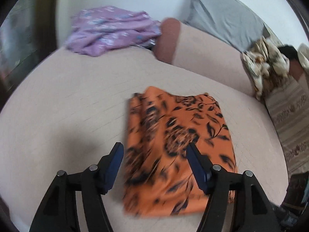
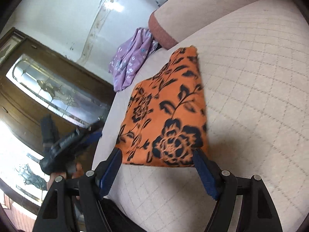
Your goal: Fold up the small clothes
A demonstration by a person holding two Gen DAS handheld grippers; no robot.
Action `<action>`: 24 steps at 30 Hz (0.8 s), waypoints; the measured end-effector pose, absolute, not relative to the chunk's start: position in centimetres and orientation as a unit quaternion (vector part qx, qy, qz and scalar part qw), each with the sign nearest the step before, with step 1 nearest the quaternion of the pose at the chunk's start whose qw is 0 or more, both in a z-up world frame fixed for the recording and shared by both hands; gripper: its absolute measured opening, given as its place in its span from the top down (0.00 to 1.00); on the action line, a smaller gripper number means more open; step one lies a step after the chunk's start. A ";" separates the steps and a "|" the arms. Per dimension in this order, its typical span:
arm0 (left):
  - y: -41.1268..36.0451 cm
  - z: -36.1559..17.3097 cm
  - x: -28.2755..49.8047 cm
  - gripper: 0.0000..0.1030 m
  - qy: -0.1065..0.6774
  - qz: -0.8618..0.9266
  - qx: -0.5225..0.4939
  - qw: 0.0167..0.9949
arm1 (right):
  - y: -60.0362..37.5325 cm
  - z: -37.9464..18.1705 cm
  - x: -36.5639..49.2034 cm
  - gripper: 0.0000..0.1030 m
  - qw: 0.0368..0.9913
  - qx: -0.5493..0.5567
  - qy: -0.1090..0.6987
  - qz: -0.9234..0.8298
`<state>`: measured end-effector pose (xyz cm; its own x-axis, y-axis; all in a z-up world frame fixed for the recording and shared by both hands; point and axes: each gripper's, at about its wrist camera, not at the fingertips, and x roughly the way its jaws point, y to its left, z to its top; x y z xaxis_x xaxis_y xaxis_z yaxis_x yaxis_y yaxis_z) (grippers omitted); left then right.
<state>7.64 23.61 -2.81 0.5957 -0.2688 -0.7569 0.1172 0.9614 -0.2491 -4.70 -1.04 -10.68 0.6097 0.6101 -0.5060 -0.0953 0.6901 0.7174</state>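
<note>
No text, label, brand, number or sign can be read in either view.
</note>
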 end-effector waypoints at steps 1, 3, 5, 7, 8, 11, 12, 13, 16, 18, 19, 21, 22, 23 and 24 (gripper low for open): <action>23.2 -3.4 9.2 0.34 0.447 -0.112 -0.093 0.883 | -1.5 -10.7 -4.6 0.24 0.835 0.333 0.387 0.205; 22.8 -5.9 12.5 0.71 0.480 -0.091 -0.065 0.870 | -2.5 -11.0 -4.4 0.24 0.834 0.339 0.390 0.193; 23.8 -8.9 13.8 0.78 0.525 -0.075 -0.087 0.843 | -3.4 -11.2 -4.3 0.24 0.835 0.342 0.393 0.180; 25.8 -9.6 13.5 0.71 0.512 -0.084 -0.141 0.843 | -4.3 -11.1 -4.1 0.24 0.835 0.342 0.396 0.169; 26.1 -9.4 13.1 0.66 0.503 -0.080 -0.137 0.849 | -4.6 -10.9 -3.8 0.24 0.837 0.339 0.397 0.167; 26.8 -9.2 12.0 0.53 0.493 -0.062 -0.121 0.859 | -5.2 -10.4 -2.1 0.19 0.838 0.336 0.396 0.166; 27.1 -8.8 11.6 0.53 0.490 -0.057 -0.122 0.861 | -5.3 -10.5 -0.9 0.18 0.831 0.343 0.402 0.174; 27.2 -8.3 11.0 0.53 0.484 -0.052 -0.122 0.865 | -5.3 -10.6 0.0 0.18 0.826 0.348 0.405 0.180; 26.1 -5.4 8.8 0.55 0.440 -0.048 -0.088 0.892 | -5.6 -11.9 3.4 0.18 0.800 0.380 0.427 0.184; 24.7 -3.9 7.3 0.50 0.404 -0.073 -0.069 0.909 | -5.6 -13.4 5.6 0.18 0.773 0.412 0.444 0.188; 23.9 -3.5 6.7 0.46 0.391 -0.084 -0.058 0.915 | -5.4 -13.7 6.1 0.18 0.769 0.415 0.449 0.185; 21.8 -4.4 6.4 0.39 0.391 -0.109 -0.023 0.914 | -4.5 -14.4 7.0 0.18 0.757 0.425 0.458 0.192; 21.4 -5.2 6.6 0.39 0.404 -0.103 -0.010 0.909 | -4.0 -14.8 7.3 0.18 0.749 0.432 0.462 0.197; 21.3 -7.3 7.2 0.40 0.438 -0.076 0.007 0.896 | -3.3 -15.0 7.6 0.18 0.743 0.434 0.467 0.204; 21.7 -8.7 7.6 0.40 0.462 -0.062 0.006 0.885 | -2.6 -15.0 7.7 0.22 0.743 0.427 0.470 0.212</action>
